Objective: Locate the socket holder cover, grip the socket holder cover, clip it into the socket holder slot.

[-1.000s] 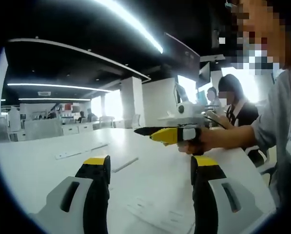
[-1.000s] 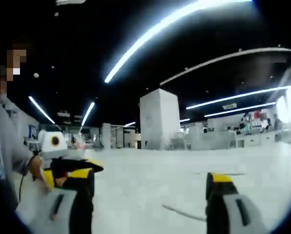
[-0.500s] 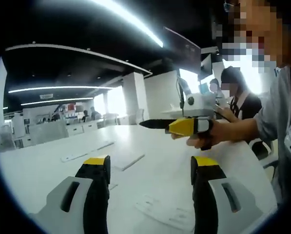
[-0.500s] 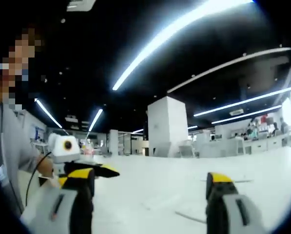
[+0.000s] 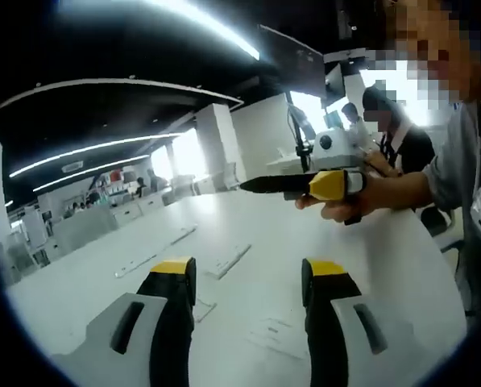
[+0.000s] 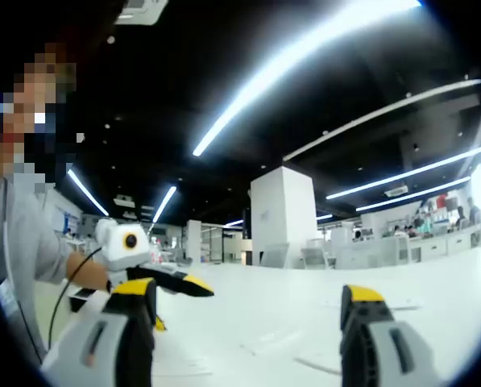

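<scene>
My left tool (image 5: 244, 282) and right tool (image 6: 248, 314) hung agape and empty over the white counter (image 5: 401, 266), where thin strips (image 5: 228, 262), perhaps the light, slippery cover, needed an edge pinch.

Right gripper (image 6: 248, 310) jaws wide apart over the white tabletop (image 6: 304, 310), left gripper (image 6: 163, 282) poking in beside them.
</scene>
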The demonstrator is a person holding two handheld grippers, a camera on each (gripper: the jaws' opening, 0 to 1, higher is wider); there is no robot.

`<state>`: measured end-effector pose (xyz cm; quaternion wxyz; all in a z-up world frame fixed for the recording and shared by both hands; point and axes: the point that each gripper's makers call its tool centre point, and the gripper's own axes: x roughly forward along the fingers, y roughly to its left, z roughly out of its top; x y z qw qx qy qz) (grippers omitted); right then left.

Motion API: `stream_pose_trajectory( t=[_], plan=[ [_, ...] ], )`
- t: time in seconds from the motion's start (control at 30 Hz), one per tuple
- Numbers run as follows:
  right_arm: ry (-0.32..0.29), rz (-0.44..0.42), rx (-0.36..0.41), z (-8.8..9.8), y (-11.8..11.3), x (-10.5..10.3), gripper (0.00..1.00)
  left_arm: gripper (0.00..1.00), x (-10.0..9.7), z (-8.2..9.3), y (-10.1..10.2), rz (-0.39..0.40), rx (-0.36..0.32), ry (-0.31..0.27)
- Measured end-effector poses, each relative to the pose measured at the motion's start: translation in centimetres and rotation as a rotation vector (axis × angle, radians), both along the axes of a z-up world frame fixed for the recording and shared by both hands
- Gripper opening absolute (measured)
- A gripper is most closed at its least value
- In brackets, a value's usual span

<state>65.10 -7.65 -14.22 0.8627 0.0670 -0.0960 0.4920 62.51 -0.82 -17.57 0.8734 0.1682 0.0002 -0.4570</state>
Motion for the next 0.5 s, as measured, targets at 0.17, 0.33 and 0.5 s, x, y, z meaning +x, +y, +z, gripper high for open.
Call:
stream_pose_trajectory(
  t=[0.17,0.33,0.5],
  plan=[
    [-0.017,-0.004,-0.004,0.1,0.1,-0.1,0.95,0.51,0.1,0.0,-0.4,-0.014,0.152,-0.051],
    [-0.020,-0.001,-0.001,0.2,0.4,-0.1,0.95,0.50,0.5,0.1,-1.1,-0.036,0.278,-0.096],
    [-0.020,0.009,0.000,0.2,0.5,-0.4,0.95,0.54,1.2,-0.6,-1.3,-0.038,0.353,-0.083]
  ],
)
